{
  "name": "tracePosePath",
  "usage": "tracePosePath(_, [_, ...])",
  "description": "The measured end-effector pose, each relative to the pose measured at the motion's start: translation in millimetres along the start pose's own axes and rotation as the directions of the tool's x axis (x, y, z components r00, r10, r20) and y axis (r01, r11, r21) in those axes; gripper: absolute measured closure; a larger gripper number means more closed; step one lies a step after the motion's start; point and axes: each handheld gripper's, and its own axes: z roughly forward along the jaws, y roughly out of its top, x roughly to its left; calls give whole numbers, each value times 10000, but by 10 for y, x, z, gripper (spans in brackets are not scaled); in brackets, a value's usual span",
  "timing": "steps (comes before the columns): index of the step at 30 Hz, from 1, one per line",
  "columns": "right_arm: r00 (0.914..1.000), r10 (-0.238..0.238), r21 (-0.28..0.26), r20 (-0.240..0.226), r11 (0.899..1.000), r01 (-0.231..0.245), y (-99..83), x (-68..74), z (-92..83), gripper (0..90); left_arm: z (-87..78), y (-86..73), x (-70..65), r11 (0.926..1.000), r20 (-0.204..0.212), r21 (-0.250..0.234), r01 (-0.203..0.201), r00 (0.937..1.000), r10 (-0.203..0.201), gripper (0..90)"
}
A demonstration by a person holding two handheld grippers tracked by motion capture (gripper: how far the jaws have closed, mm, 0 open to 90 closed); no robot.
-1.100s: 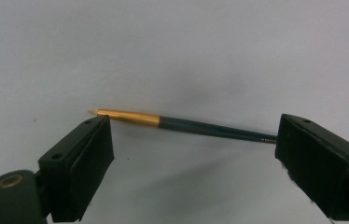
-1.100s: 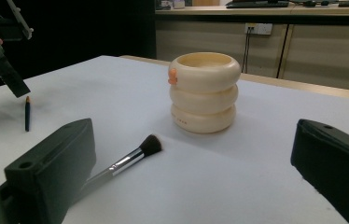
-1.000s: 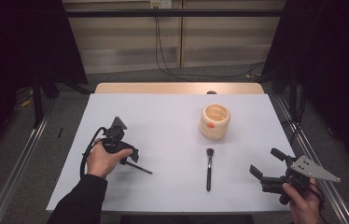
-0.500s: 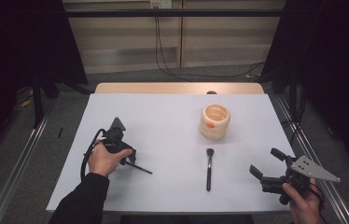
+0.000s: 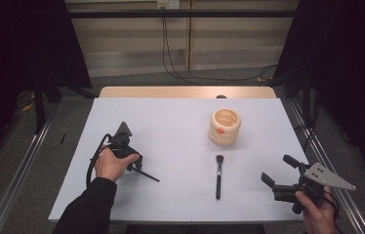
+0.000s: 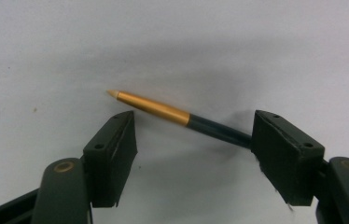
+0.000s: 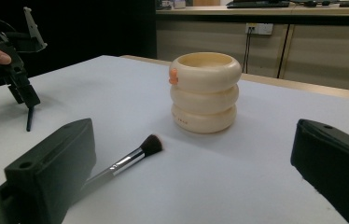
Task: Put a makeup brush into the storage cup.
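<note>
The left gripper (image 5: 132, 163) is held low over the white table (image 5: 171, 122), on its left half, pointing down at a slim pen-like stick with a gold tip and a dark shaft (image 6: 177, 115). In the left gripper view this stick lies flat on the table surface between the two black jaws, its gold end pointing to the upper left and its dark shaft running behind the right-hand jaw. The jaws have just been closing, yet a clear gap is seen on the gold side, so the stick is framed but not pinched. In the high view the dark shaft (image 5: 146, 174) is seen reaching out from under the gripper towards the table's middle.

The right gripper (image 5: 279, 174) is held near the table's front right corner, its jaws spread wide with nothing between them. Through those jaws, in the right gripper view, a make-up brush with a dark bristle head and a silver ferrule (image 7: 133, 157) is seen lying flat on the table. Just beyond it a cream-coloured holder shaped like three stacked rings (image 7: 205, 93) stands upright, a small orange mark on its upper ring. Brush and holder are near each other but apart, and both are well apart from the gold-tipped stick
</note>
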Motion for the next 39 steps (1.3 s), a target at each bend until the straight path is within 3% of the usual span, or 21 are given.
tracePosePath(3, [10000,-4,-6,-11,10000,4,1,3,0,0,5,15,-17,9999,-231,65,120,9997,-119,322])
tracePosePath(6, [10000,-5,31,-38,10000,5,1,3,0,0,12,37,-36,9989,-187,150,435,9989,-432,314])
tracePosePath(9, [10000,-9,3,-14,10000,9,1,4,2,0,-15,57,-27,9993,185,133,352,9992,-355,340])
tracePosePath(14, [10000,23,30,-33,10000,-23,0,3,1,0,-23,60,11,9984,85,-96,554,9984,-553,348])
tracePosePath(17, [10000,5,47,-53,10000,-4,1,6,0,0,-81,82,32,9971,413,-375,664,9970,-648,348])
tracePosePath(19, [10000,8,37,-31,10000,-8,1,5,3,0,-105,89,23,9946,405,-649,816,9960,-791,348])
tracePosePath(20, [10000,-21,46,-44,10000,21,1,2,2,0,-106,95,35,9961,352,-525,709,9970,-691,349])
tracePosePath(21, [10000,-12,45,-32,10000,12,0,2,1,0,-88,104,32,9947,359,-519,886,9956,-868,352])
tracePosePath(24, [10000,-26,58,-68,10000,26,0,2,2,0,-112,149,41,9953,225,-739,632,9978,-617,352])
tracePosePath(25, [9999,-46,51,-91,10000,47,0,3,3,0,-123,163,28,9921,314,-874,900,9957,-875,352])
tracePosePath(26, [9999,-31,63,-96,10000,32,0,5,2,0,-123,163,28,9921,314,-874,900,9957,-875,357])
tracePosePath(30, [10000,-26,60,-76,10000,27,0,1,3,1,-119,244,-45,9903,190,-1124,820,9966,-804,366])
tracePosePath(34, [10000,-14,34,-69,10000,14,0,4,0,2,23,341,-142,9939,-337,-633,900,9952,-923,387])
tracePosePath(37, [10000,5,30,-77,10000,-4,-2,-2,-1,2,50,348,-166,9950,-643,-626,782,9945,-822,403])
tracePosePath(38, [10000,-2,27,-66,10000,2,-2,-5,-2,2,58,348,-196,9958,-1026,-655,640,9922,-705,443])
tracePosePath(39, [10000,-2,27,-66,10000,2,-2,-5,-2,2,58,348,-196,9958,-1026,-655,640,9922,-705,482])
